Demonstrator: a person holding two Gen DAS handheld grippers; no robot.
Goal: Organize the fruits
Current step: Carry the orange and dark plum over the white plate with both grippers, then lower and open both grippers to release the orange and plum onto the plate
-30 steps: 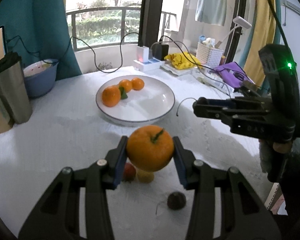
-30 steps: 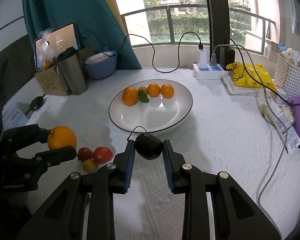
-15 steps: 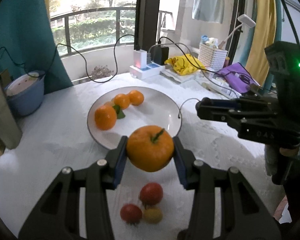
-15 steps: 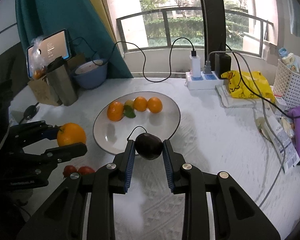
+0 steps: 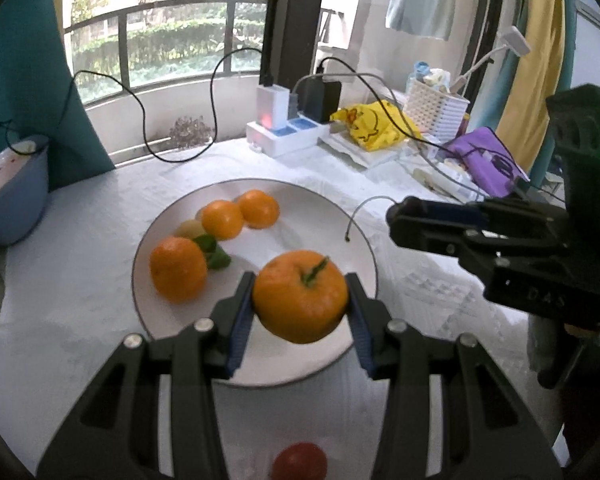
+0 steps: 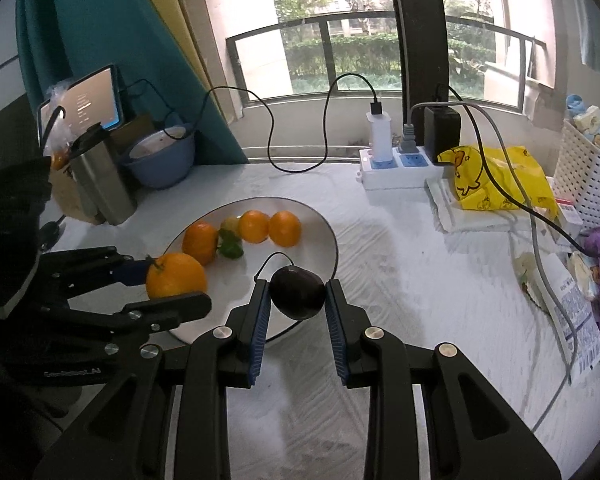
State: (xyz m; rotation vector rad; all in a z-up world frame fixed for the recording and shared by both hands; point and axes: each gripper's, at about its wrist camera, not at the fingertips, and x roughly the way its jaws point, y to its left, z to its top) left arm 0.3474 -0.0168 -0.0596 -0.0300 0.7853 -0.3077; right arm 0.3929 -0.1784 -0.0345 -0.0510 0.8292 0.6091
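A: Left to right, what've we got?

B: Far left on the table [image 6: 400, 280]: steel tumbler [image 6: 100, 176], blue bowl [image 6: 160, 160] behind it. Then the left gripper [image 5: 300, 294], clamped on a big orange [image 5: 300, 296], stem up, pads on both sides. It hangs over the near part of the white plate [image 5: 320, 208].

A: What's on the plate?

B: Three oranges [image 5: 178, 268] in a row along the far-left side, a green leaf [image 5: 216, 254] and a small yellowish fruit [image 5: 190, 228] among them. A red fruit [image 5: 300, 462] lies on the cloth below the left gripper, off the plate.

A: Right side?

B: Right gripper [image 6: 298, 296] closed on a dark round fruit [image 6: 298, 292] with a thin curved stem, over the plate's near-right rim. Further right: power strip [image 6: 396, 168], yellow bag [image 6: 496, 180], white basket [image 6: 588, 172].
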